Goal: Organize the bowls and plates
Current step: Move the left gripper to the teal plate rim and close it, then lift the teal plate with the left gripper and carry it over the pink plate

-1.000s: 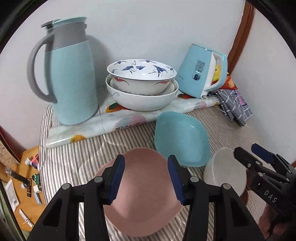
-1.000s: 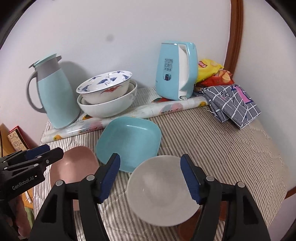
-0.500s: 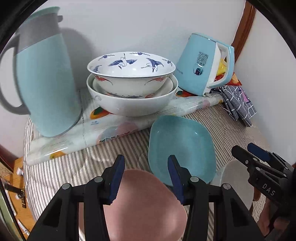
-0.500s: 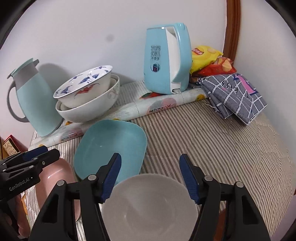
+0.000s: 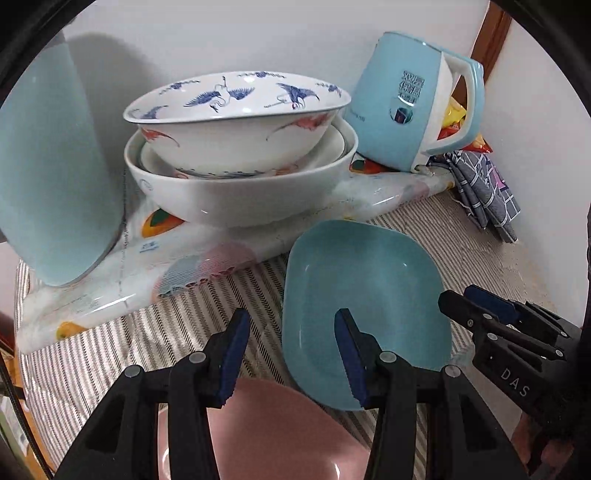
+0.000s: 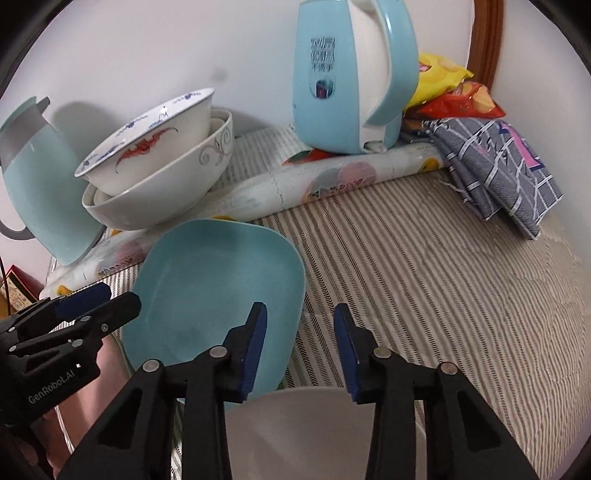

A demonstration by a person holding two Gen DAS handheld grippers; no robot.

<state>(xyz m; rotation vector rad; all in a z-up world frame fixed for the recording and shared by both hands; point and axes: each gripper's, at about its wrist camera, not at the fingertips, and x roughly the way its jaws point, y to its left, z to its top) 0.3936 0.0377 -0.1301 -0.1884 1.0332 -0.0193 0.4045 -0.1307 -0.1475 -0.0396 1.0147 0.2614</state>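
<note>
A striped cloth [image 6: 424, 280] covers the table, which is set against a white wall [image 5: 258, 33]. The left gripper [image 5: 291, 354] points steeply down with its jaws partly apart and nothing between the pads; the rim of the pink bowl [image 5: 280, 435] lies directly below and between its two arms, close beneath the fingertips. The right gripper [image 6: 300, 343] points down likewise; its jaws have just been closing, they stand partly apart, and no object is pressed between the pads. The white bowl [image 6: 310, 432] lies directly under this gripper, its far rim just short of the fingertips. The teal square plate [image 6: 214, 295] rests on the cloth between the two grippers: ahead and to the right of the left gripper, with that gripper's right finger [image 5: 349, 354] overlapping its near edge in the view, and ahead and to the left of the right gripper, whose left finger [image 6: 255, 347] overlaps its near corner. Farther ahead of both grippers, a crane-patterned bowl [image 5: 236, 122] is nested in a larger white bowl [image 5: 240, 195] on a rolled printed sheet [image 5: 177, 269]. A teal thermos jug [image 6: 40, 192] stands at far left, a teal electric kettle [image 6: 351, 77] at far right, with snack bags [image 6: 450, 88] and a folded checked cloth [image 6: 498, 166] beyond it.
</note>
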